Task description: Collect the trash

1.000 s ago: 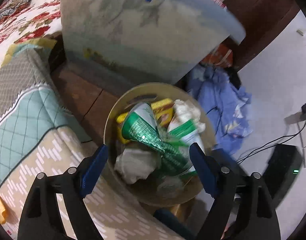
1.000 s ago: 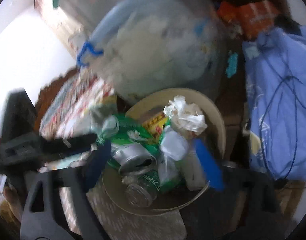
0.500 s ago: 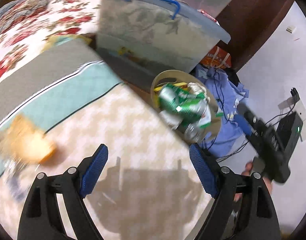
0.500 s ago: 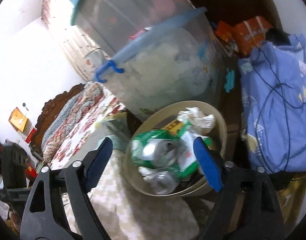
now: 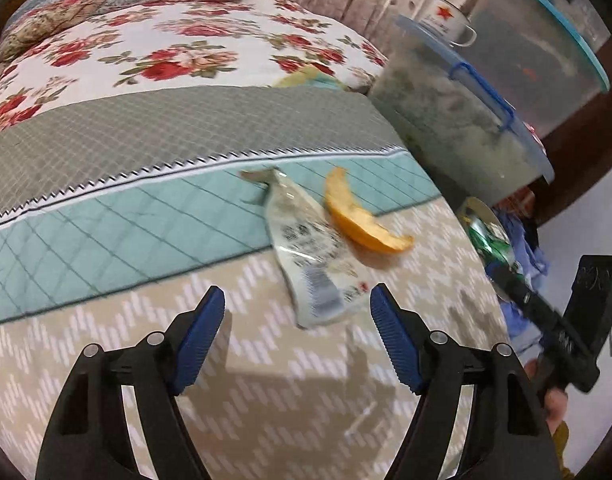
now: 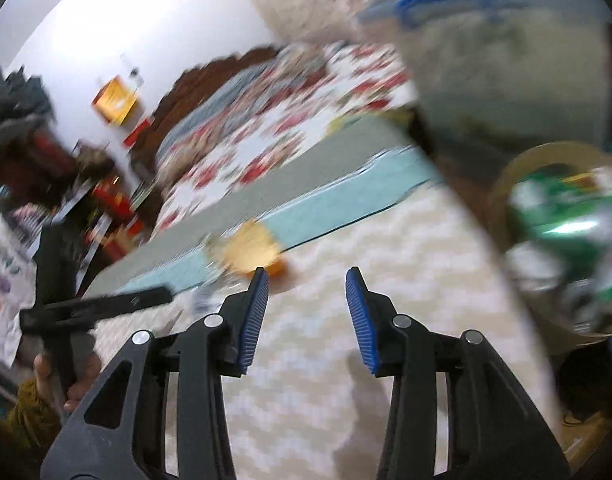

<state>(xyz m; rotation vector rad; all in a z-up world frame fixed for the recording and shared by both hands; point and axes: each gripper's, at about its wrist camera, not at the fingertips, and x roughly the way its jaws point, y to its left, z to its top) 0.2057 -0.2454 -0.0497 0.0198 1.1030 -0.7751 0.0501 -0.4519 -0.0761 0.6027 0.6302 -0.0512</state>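
Covering most of both views is the bed with its quilted cover of beige chevron, teal and grey bands [image 5: 154,216], floral bedding lying beyond it. A translucent plastic storage box with a pale blue lid and blue handle [image 5: 457,128] stands beside the bed's far corner. Below that box sits the round beige waste bin [image 6: 545,160], filled with crumpled green cans and wrappers; its rim is blurred in the right wrist view. On the cover, a flattened clear plastic wrapper with printed text [image 5: 309,256] lies across the teal and beige bands, and a curved orange fruit peel [image 5: 357,220] lies just beside it, possibly touching its edge. The left gripper [image 5: 298,312] hovers above the beige section with its blue pads wide apart, empty, the wrapper's near end between them. The right gripper [image 6: 307,284] is likewise spread and empty over the beige area, near the peel.
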